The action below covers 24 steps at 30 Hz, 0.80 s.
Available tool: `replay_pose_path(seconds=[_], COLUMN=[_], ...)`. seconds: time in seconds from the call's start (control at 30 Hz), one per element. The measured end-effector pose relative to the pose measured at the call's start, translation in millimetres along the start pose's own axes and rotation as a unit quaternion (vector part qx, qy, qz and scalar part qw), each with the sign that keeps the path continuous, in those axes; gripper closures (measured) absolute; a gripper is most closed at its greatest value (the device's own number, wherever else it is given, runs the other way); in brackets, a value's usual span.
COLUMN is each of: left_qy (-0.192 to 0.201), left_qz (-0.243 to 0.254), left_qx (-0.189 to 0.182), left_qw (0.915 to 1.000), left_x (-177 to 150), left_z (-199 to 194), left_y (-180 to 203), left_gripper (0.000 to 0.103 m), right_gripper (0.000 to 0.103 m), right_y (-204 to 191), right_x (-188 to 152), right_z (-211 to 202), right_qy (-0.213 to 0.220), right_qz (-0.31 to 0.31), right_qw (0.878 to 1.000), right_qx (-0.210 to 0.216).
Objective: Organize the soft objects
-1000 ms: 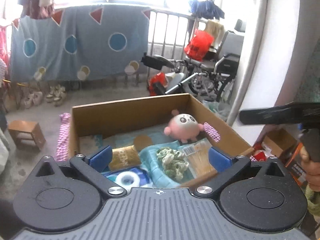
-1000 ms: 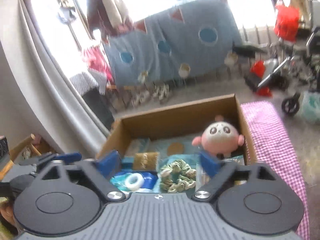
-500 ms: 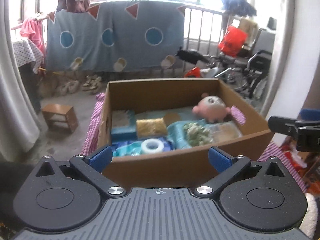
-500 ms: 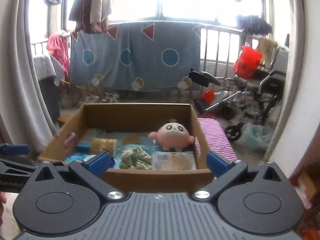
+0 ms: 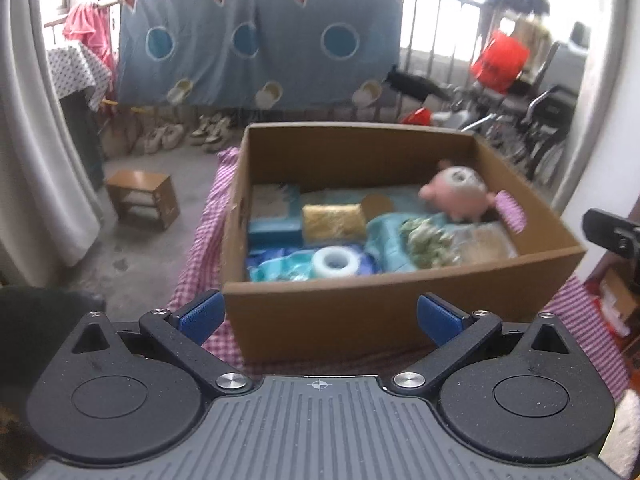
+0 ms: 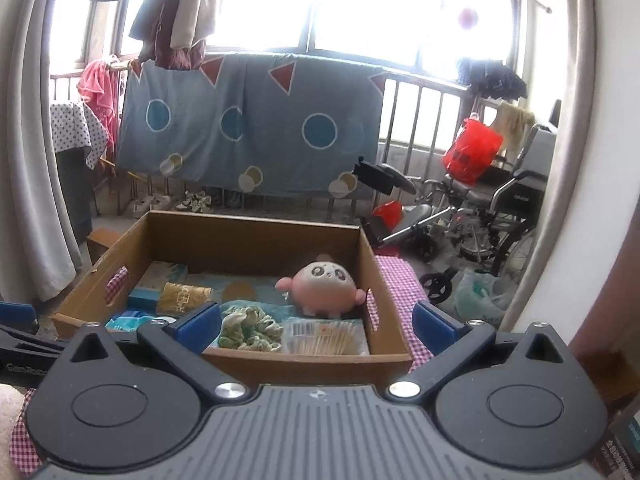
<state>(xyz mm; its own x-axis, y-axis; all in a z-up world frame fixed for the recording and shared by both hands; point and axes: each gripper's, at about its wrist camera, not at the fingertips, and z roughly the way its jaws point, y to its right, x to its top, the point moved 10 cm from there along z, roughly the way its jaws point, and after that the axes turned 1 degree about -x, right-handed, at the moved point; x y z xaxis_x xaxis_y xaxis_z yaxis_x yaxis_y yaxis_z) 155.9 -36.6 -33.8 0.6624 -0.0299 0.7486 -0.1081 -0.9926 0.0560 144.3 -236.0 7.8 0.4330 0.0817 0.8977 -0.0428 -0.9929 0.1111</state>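
Observation:
A cardboard box [image 5: 400,312] stands on a pink checked cloth [image 5: 200,236]. In it lie a pink round plush toy [image 5: 456,196], a green scrunchie [image 5: 428,242], a yellow sponge [image 5: 334,220], a white tape roll [image 5: 335,262] and teal cloth. My left gripper [image 5: 318,316] is open and empty, in front of the box's near wall. My right gripper [image 6: 316,326] is open and empty, before the box [image 6: 312,364]. The plush [image 6: 322,290], scrunchie [image 6: 250,326] and a pack of cotton swabs [image 6: 324,340] show there too.
A small wooden stool [image 5: 142,200] stands on the floor left of the box. A blue blanket [image 6: 248,124] hangs on the railing behind. A wheelchair [image 6: 484,216] and a red bag [image 6: 472,150] are at the back right. Curtains [image 5: 36,160] hang at the left.
Both grippers have pulled back and away from the box, from over its contents to outside its near wall. Both stay open and empty.

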Motion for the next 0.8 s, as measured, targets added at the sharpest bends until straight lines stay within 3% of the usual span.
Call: replay_pose_path(seconds=[0.2, 0.37, 0.8], left_qy=[0.002, 0.002, -0.025], left_qz=[-0.008, -0.023, -0.045], left_qx=[0.013, 0.025, 0.034], left_qw=[0.9999, 0.9994, 0.9981], left_x=[-0.9, 2.7, 7.7], left_z=[-1.7, -3.8, 3.5], left_y=[-8.3, -16.8, -10.8], left_gripper=[0.0, 0.0, 0.0], right_gripper=[0.0, 0.0, 0.0], right_y=[-14.6, -19.2, -24.1], right_x=[-10.8, -11.6, -27.6], right_z=[13.4, 14.5, 33.6], right_qy=[-0.046, -0.042, -0.094], right_qz=[0.017, 0.008, 0.038], right_qw=[0.998, 0.997, 0.992], right_qx=[0.051, 0.062, 0.078])
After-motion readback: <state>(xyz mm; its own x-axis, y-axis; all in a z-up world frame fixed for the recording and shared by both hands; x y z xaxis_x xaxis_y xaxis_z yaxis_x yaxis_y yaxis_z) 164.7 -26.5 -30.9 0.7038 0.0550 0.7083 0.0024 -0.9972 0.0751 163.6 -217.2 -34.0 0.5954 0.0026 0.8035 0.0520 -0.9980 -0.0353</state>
